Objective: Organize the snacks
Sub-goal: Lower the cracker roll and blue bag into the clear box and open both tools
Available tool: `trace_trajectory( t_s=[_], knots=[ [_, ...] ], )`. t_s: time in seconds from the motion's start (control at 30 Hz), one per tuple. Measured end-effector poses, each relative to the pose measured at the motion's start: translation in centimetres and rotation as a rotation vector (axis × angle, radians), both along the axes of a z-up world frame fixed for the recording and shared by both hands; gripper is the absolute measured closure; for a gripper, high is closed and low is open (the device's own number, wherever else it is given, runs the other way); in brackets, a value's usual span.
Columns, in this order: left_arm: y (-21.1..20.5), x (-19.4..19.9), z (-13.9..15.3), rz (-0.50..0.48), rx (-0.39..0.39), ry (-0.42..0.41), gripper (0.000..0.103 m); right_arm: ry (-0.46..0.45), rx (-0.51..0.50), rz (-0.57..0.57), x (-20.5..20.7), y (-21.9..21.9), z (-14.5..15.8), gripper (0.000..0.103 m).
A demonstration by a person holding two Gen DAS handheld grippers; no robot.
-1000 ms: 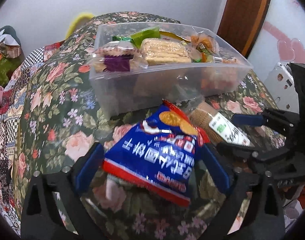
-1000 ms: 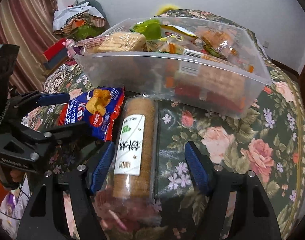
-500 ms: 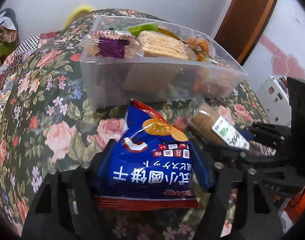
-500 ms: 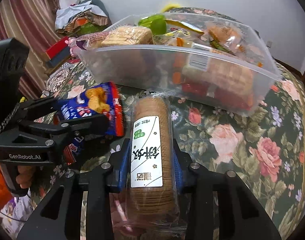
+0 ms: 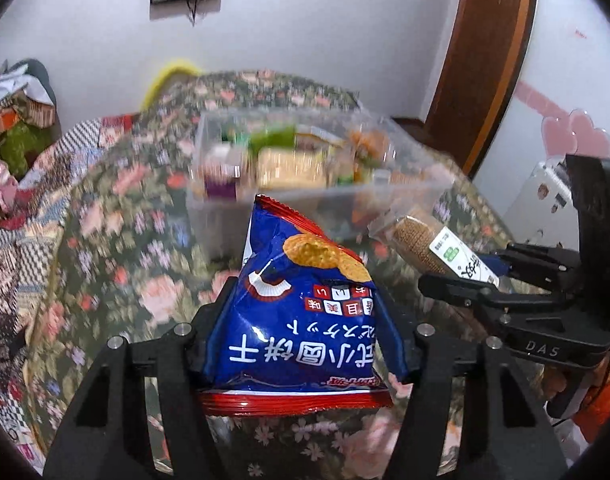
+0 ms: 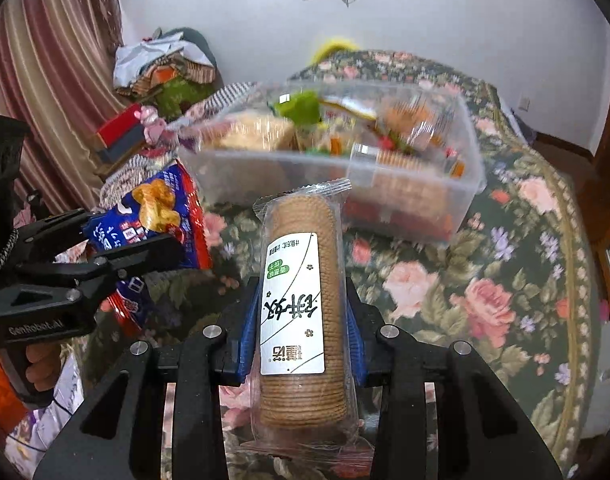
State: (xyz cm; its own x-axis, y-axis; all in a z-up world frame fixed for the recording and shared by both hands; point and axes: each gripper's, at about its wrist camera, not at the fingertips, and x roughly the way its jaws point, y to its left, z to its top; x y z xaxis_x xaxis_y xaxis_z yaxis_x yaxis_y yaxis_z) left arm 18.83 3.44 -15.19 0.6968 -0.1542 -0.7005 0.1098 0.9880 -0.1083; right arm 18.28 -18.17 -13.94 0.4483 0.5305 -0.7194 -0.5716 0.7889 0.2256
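Note:
A blue snack bag [image 5: 297, 264] with red seams sits between the fingers of my left gripper [image 5: 305, 320]. The jaws are closing on it, and the pads press its sides while it hangs above the floral cloth. My right gripper [image 6: 303, 312] is shut on a long roll of round biscuits [image 6: 301, 280] with a white label, also held clear of the table. Each tool shows in the other's view: the right gripper [image 5: 469, 268] with the biscuit roll [image 5: 421, 244], and the left gripper [image 6: 129, 236] with the blue bag [image 6: 157, 204]. Beyond both stands a clear plastic bin [image 6: 273, 156] full of snacks.
The bin [image 5: 225, 208] rests on a round table under a dark floral cloth [image 6: 505, 280]. A heap of clothes [image 6: 165, 68] and a striped curtain [image 6: 45, 80] are at the left. A wooden door frame [image 5: 485, 60] stands at the right, and a hand [image 6: 41, 368] holds the left tool.
Both grippers closed on their snacks, the left on the blue bag and the right on the biscuit roll. Both then rose, lifting the packs off the cloth.

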Motion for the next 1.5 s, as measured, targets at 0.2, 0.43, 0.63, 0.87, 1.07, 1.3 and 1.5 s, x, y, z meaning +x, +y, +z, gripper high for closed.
trace_trajectory(
  t_s=[0.2,0.43,0.63,0.87,1.07,1.3,1.5],
  knots=[
    [0.0,1.1,3.4,0.022,-0.018,-0.074,0.041,-0.069,0.042,-0.03,1.1,-0.9,2.6,0.069],
    [-0.4,3.8,5.5,0.041,-0.038,-0.122,0.041,-0.148,0.079,-0.07,3.0,-1.6,5.2,0.069],
    [-0.5,7.0,6.2,0.057,-0.077,-0.127,0.041,-0.178,0.083,-0.094,5.4,-1.8,5.8,0.069],
    [-1.0,10.8,5.4,0.077,-0.08,-0.095,0.041,-0.179,0.06,-0.103,9.0,-0.9,5.1,0.069],
    [-1.7,13.7,3.6,0.08,-0.071,-0.044,0.041,-0.144,0.032,-0.084,11.3,0.3,3.7,0.069],
    [-2.0,14.4,2.6,0.09,-0.048,-0.042,0.037,-0.153,-0.019,-0.07,11.4,1.0,2.6,0.066],
    [-1.6,12.6,4.0,0.075,-0.062,-0.065,0.035,-0.157,0.025,-0.091,10.6,-0.1,4.0,0.061]
  ],
)
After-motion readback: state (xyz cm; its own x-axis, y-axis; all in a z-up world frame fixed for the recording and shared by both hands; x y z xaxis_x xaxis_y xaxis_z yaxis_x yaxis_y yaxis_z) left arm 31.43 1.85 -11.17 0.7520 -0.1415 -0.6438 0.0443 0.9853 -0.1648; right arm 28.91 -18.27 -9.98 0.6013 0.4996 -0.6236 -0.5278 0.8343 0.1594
